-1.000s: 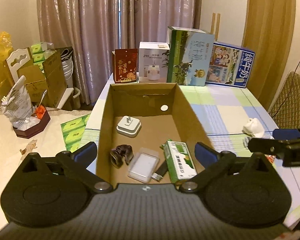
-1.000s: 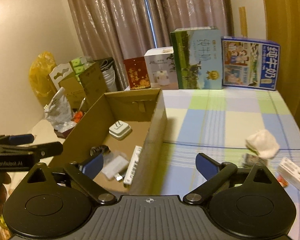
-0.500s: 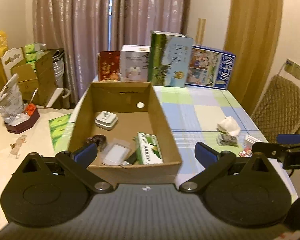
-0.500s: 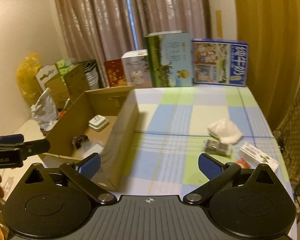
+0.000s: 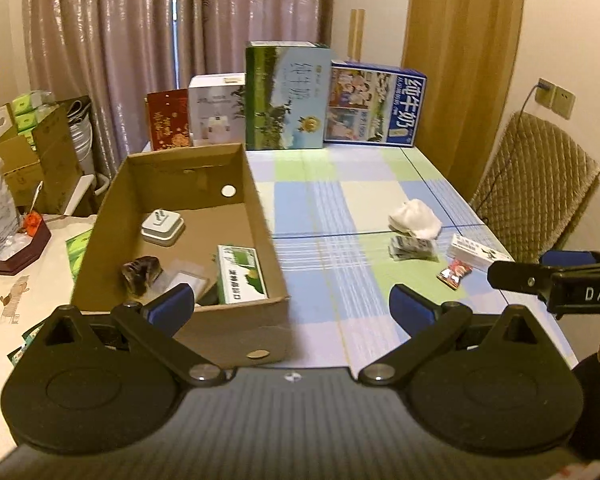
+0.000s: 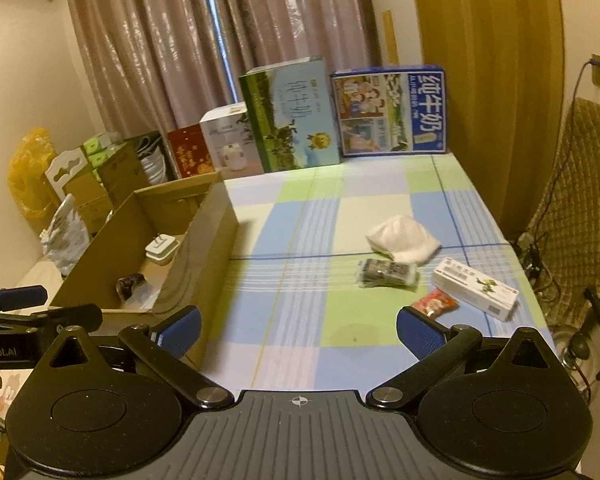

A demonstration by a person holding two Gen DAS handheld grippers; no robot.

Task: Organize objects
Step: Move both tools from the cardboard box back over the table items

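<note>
Checked in blue, green and white, the tablecloth (image 6: 308,312) now fills far more of both views than a second ago: each camera has swung rightward off the cardboard box (image 5: 260,216) toward the loose things on the cloth. The left gripper (image 5: 292,308), earlier low over the box's open top, now sits back behind its near wall; its blue-padded fingers are spread wide with nothing between them. The right gripper (image 6: 298,330) is likewise spread and empty, above bare cloth, and its tip shows at the right edge of the left view.

Inside the box lie a white plug adapter (image 5: 163,227) toward the back, a dark crumpled item (image 5: 140,274) near the front left, a clear flat packet (image 5: 184,278) just beside it, and a green-and-white carton (image 5: 240,274) against the right wall. Their places in the box match the earlier frames.

Out on the cloth, well apart from the box, a white cloth (image 6: 404,240) lies with a dark packet (image 6: 386,274) touching its near edge. A white carton (image 6: 474,290) sits to their right, and a small red wrapper (image 6: 434,302) lies just beside it, nearest the right gripper.

Along the table's far edge stand a red box (image 5: 168,120), a white appliance box (image 5: 217,110), a tall green milk carton case (image 5: 286,96) and a blue milk case (image 5: 376,108), with curtains (image 5: 172,40) behind.
</note>
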